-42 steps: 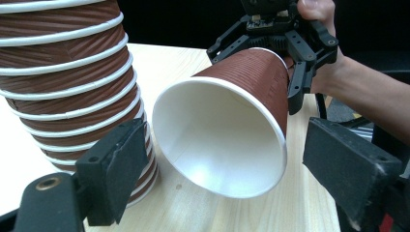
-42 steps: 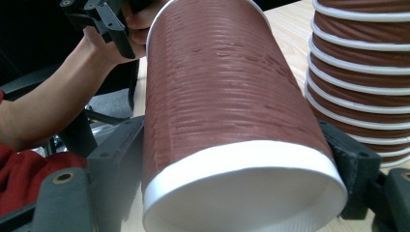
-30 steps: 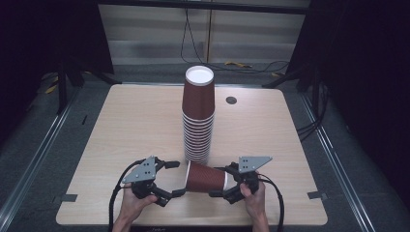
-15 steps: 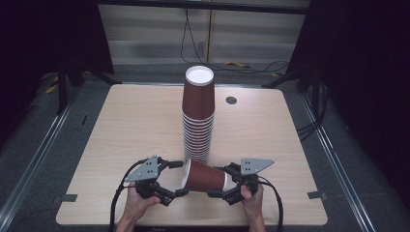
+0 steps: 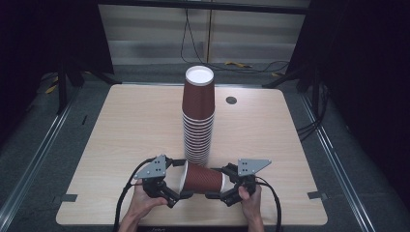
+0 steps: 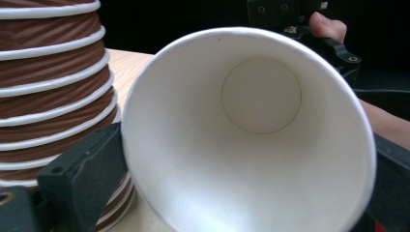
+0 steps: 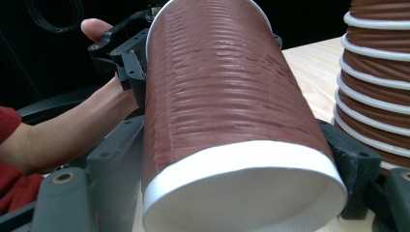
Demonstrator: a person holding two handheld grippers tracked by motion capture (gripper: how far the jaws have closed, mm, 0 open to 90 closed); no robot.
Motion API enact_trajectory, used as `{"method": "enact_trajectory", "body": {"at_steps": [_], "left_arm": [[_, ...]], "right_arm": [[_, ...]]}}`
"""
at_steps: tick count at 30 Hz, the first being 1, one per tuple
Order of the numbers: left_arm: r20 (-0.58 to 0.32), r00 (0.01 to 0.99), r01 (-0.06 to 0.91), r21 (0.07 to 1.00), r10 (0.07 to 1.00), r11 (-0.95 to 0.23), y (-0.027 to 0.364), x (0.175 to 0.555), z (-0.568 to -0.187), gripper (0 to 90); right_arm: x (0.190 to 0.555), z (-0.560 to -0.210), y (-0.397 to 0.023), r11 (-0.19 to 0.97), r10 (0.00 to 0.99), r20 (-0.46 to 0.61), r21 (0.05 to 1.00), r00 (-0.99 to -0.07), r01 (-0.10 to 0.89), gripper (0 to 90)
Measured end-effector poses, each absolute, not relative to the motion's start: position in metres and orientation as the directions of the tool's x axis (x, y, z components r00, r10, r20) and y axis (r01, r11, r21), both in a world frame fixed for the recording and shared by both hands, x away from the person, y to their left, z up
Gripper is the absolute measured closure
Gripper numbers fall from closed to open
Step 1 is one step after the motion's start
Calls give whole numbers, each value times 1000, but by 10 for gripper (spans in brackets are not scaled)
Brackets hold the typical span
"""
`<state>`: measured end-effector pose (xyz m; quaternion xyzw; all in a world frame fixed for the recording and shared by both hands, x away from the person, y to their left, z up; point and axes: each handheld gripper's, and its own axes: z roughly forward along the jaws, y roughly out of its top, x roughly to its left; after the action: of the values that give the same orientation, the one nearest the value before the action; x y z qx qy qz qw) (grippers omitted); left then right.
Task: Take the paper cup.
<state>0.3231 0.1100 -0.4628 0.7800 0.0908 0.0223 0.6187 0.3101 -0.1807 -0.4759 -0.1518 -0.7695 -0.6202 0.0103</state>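
A single brown paper cup (image 5: 203, 178) lies sideways near the table's front edge, between my two grippers. My right gripper (image 5: 221, 182) is shut on its white-bottomed base end (image 7: 241, 188), one jaw pressed on each side. My left gripper (image 5: 180, 180) is at the cup's open mouth (image 6: 251, 145). Its jaws have just been opening and now stand wide on either side of the rim, which lies between them. I look straight into the white inside of the cup in the left gripper view. A tall stack of upturned brown cups (image 5: 198, 116) stands just behind.
The stack (image 6: 53, 87) rises close beside the left jaw, and the stack (image 7: 377, 72) is just as near the right gripper's jaw. The wooden table (image 5: 121, 130) has a round dark grommet (image 5: 231, 100) at the back. Dark floor and cables surround the table.
My left gripper has moved right up to the cup's mouth, and its jaws now straddle the rim. The right gripper and the cup have stayed put.
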Motion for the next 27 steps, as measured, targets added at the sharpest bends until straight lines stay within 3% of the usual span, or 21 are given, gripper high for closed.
{"method": "enact_trajectory", "body": {"at_steps": [27], "left_arm": [[-71,988,105,959,134,-262,107,323,-463,41]], "right_arm": [[310,-478,-175,224,204,201,943,-958,246,194]]}}
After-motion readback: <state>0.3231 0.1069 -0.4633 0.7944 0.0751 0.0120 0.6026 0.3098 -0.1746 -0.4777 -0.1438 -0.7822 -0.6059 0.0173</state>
